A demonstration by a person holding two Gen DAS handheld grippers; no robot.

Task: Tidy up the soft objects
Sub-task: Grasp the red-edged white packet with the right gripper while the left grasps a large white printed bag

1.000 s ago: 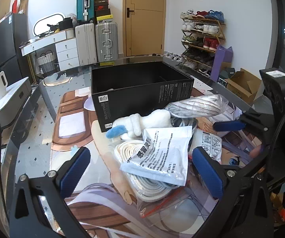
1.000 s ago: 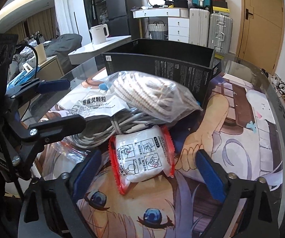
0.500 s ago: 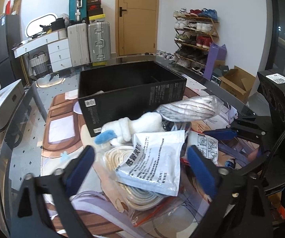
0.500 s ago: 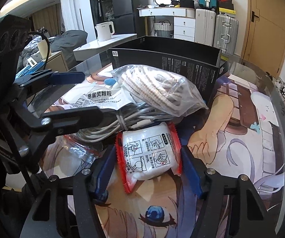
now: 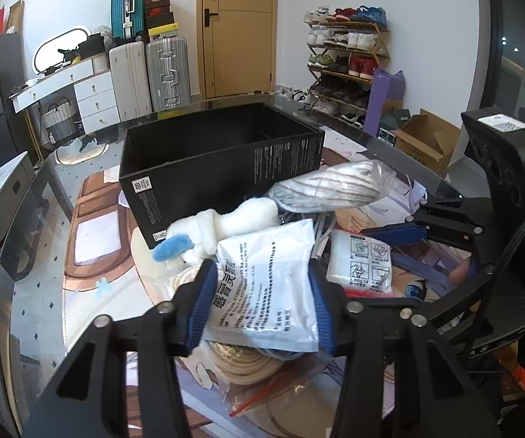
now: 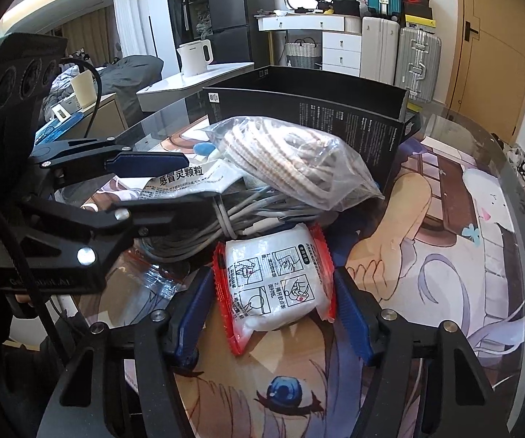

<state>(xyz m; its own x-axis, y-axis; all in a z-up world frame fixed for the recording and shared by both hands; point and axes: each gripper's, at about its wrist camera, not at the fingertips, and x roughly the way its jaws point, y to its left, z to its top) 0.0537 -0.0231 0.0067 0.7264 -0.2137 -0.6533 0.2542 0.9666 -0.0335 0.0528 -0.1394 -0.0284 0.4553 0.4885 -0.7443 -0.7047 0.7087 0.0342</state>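
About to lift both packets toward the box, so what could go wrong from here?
1. The left gripper pinches the white medicine sachet, which lies on the bagged rope coil; lifting may drag the bag.
2. The red-edged packet in the right gripper touches the grey cable bundle, which could snag.
3. The two grippers sit close and may collide.

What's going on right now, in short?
Left gripper shut on white sachet. Right gripper shut on red-edged packet. Black box open; bagged rope lying in front.
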